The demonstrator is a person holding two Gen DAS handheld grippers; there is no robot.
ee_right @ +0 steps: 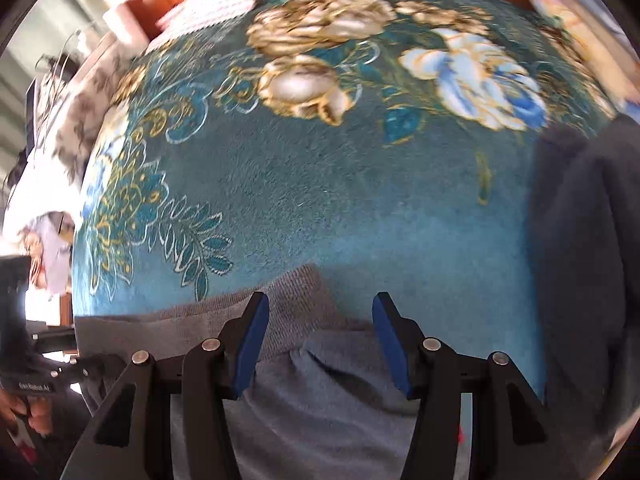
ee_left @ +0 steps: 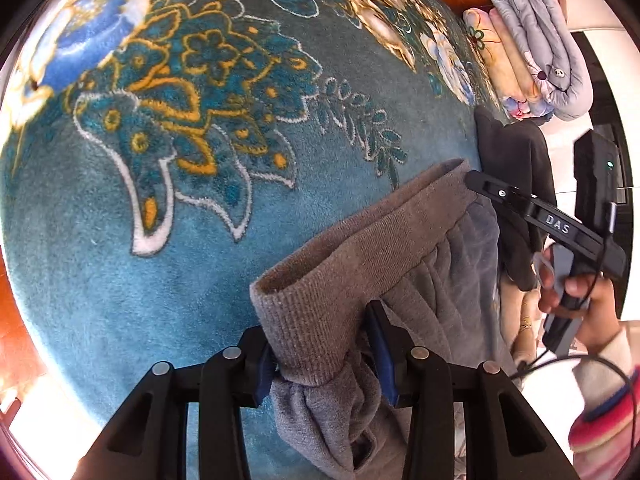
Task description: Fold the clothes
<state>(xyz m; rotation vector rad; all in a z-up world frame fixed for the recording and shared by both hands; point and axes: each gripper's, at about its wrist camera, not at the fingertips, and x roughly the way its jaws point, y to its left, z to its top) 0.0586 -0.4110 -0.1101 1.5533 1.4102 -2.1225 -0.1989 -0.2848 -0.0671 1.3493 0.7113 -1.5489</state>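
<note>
Right now my left gripper (ee_left: pixel 324 348) pinches the ribbed waistband of one grey garment (ee_left: pixel 400 272), the knit bunched tight between its two blue pads (ee_left: pixel 380 354). From that grip the waistband rises and stretches away across the blue floral blanket (ee_left: pixel 160 240) towards my right gripper (ee_left: pixel 480 184), whose black tip touches the band's far corner. In its own wrist view, the right gripper (ee_right: pixel 320 340) has its jaws spread, with the garment (ee_right: pixel 320 400) lying between and under its two blue pads (ee_right: pixel 248 344); whether either pad touches the cloth I cannot tell, as that view is blurred. One hand (ee_left: pixel 580 300) wraps the right gripper's handle, a cable trailing from it. Just beyond the grey garment's far end lies one dark garment (ee_left: pixel 516 160) on the blanket. Farther past it, at the blanket's edge, I count one stack of folded bedding (ee_left: pixel 532 48), with grey and floral folds.
</note>
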